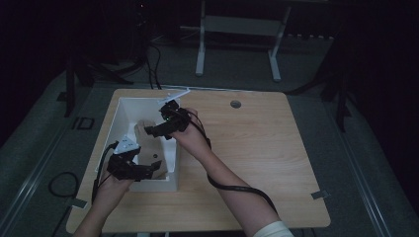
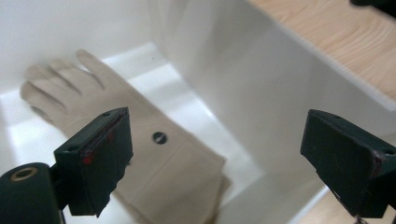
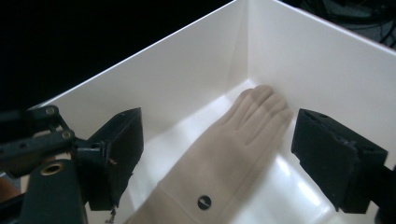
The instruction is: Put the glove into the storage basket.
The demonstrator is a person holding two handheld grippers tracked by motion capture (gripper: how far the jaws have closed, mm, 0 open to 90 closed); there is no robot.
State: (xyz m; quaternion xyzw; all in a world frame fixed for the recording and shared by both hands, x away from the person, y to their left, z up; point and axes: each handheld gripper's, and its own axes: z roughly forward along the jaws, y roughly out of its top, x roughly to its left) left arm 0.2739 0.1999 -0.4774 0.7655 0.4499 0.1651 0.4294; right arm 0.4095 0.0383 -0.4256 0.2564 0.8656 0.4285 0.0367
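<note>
In the high view, a white bin [image 1: 170,160] stands on the left part of the wooden table [image 1: 257,148]. A beige glove [image 1: 148,148] lies inside it, running from the near end toward the far end. The left gripper [image 1: 148,170] hovers over the bin's near end and the right gripper [image 1: 155,129] over its far right side, each in one of the person's hands.

In the left gripper view, the jaws stand wide apart with nothing pressed between them. The glove [image 2: 154,158] lies flat on the bin floor [image 2: 163,79] below, its dark snap on the cuff and its fingers reaching the far wall.

In the right gripper view, the jaws are likewise spread wide and hold nothing. The glove [image 3: 224,154] rests on the bin floor, its fingertips touching the wall [image 3: 317,70] near the corner.
</note>
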